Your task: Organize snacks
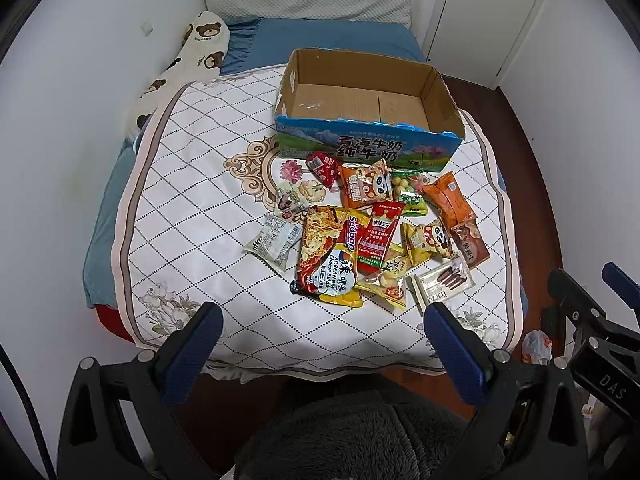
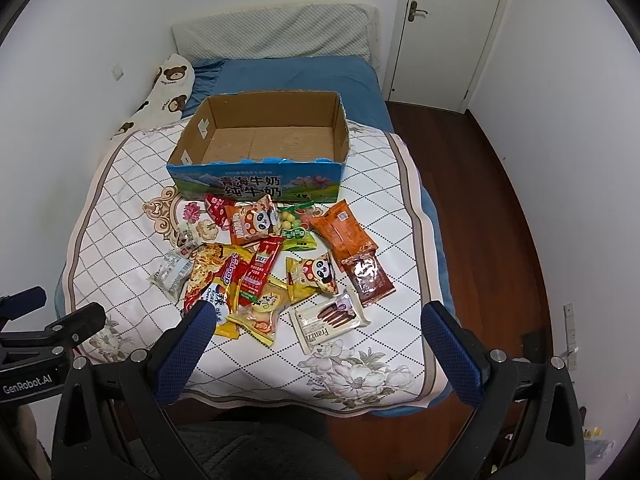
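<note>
My view takes in a bed with a blue sheet at the upper middle of the frame, a white quilted headboard behind it. A bear-print pillow lies along the wall at upper left. A white quilt with a diamond pattern and flower prints covers the near half of the bed. A white door with a metal handle stands at upper right, and dark wooden floor runs down the right side.
</note>
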Motion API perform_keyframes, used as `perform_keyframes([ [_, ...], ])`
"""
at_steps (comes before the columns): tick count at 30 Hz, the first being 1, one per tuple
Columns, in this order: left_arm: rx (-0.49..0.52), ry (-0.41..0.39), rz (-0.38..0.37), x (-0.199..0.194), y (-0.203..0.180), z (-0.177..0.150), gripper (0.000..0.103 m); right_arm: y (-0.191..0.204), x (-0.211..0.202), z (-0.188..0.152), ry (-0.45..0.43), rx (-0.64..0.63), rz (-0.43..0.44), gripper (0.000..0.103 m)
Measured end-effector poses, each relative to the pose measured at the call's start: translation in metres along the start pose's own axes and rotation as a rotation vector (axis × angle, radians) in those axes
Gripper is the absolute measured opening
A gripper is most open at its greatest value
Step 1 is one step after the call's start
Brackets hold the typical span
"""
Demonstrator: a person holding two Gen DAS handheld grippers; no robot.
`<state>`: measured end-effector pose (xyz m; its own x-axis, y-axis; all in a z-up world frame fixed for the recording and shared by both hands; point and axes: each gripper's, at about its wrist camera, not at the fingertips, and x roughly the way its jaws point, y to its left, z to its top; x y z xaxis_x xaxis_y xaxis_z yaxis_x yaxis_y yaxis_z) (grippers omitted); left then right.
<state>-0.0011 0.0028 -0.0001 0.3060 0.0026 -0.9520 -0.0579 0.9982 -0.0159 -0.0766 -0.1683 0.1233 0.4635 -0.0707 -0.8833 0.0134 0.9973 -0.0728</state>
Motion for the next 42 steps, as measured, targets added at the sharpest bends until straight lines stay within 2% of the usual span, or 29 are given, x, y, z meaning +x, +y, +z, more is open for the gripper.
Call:
perform_keyframes([
  [42,0.001,-0.016,-0.009,-0.0065,0.0013,-0.0058,0.103,-0.0007,-0.0083,-0.0034,-0.008,0.004,0.004,0.103],
])
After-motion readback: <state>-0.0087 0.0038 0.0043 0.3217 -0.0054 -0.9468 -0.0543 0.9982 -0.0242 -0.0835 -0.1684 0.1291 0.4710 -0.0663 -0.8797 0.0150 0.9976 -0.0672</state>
